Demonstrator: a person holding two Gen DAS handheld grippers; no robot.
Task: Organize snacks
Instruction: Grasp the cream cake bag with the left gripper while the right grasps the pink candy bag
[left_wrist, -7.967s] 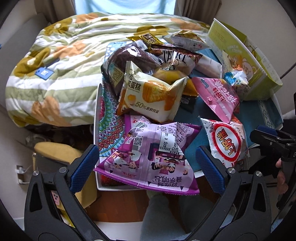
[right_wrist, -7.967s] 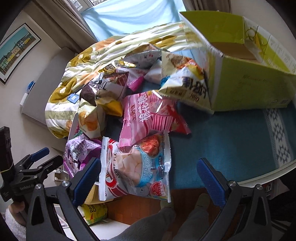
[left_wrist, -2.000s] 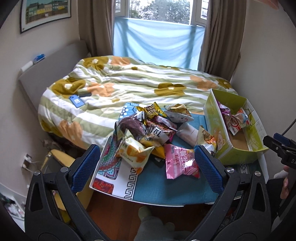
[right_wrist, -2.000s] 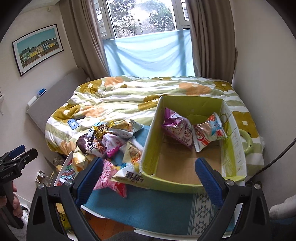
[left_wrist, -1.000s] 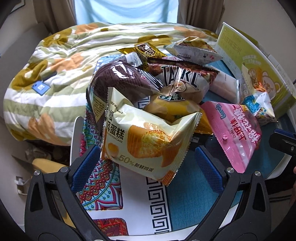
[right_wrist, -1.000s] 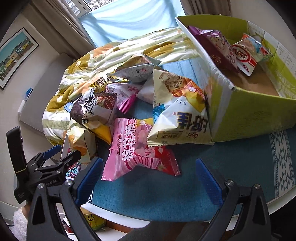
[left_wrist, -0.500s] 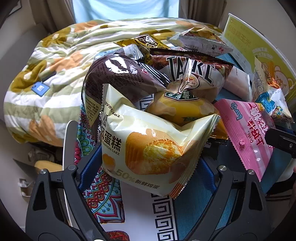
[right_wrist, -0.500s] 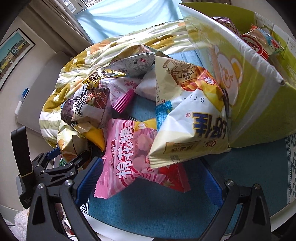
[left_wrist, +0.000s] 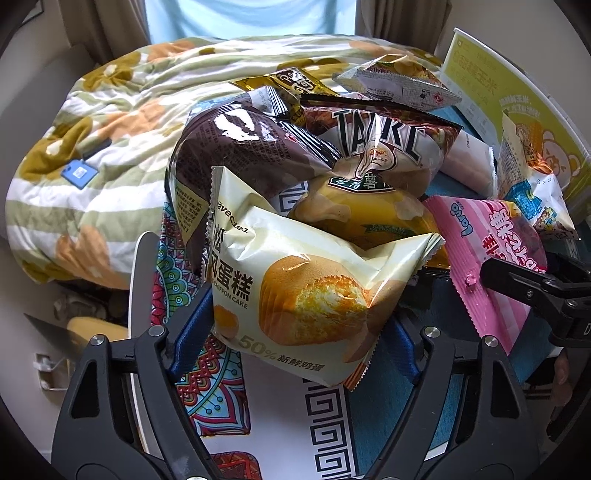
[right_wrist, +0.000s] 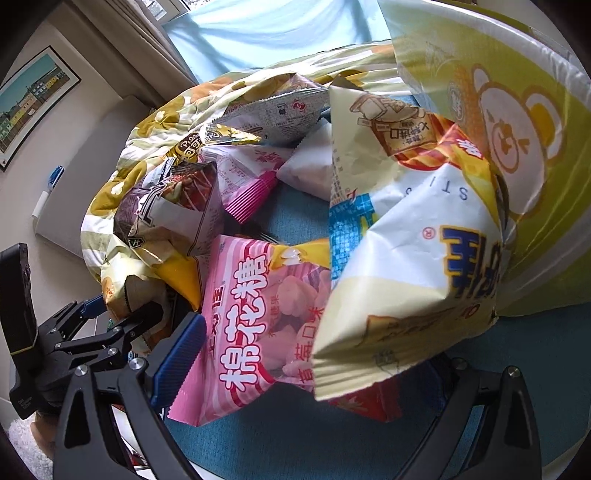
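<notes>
In the left wrist view my left gripper (left_wrist: 295, 343) is shut on the cream chiffon cake bag (left_wrist: 295, 280), its blue pads pressing the bag's lower sides. Behind it lie a brown bag (left_wrist: 240, 147) and a TAKKE chip bag (left_wrist: 384, 147). In the right wrist view my right gripper (right_wrist: 314, 354) has closed in around the pink marshmallow bag (right_wrist: 255, 317) and the white-and-yellow snack bag (right_wrist: 402, 258) lying on it; the right finger is hidden, so contact is unclear. The yellow-green bear box (right_wrist: 517, 129) stands right behind. The left gripper also shows at the left (right_wrist: 110, 325).
Several more snack bags are heaped on the blue table mat (right_wrist: 280, 450). A patterned mat (left_wrist: 207, 376) covers the table's left end. A bed with a flowered quilt (left_wrist: 92, 147) lies behind. The right gripper's tip (left_wrist: 532, 288) shows at the right.
Both grippers have moved in and down on the pile. The left jaws have closed on the chiffon cake bag. The right jaws have narrowed around the pink and white-yellow bags.
</notes>
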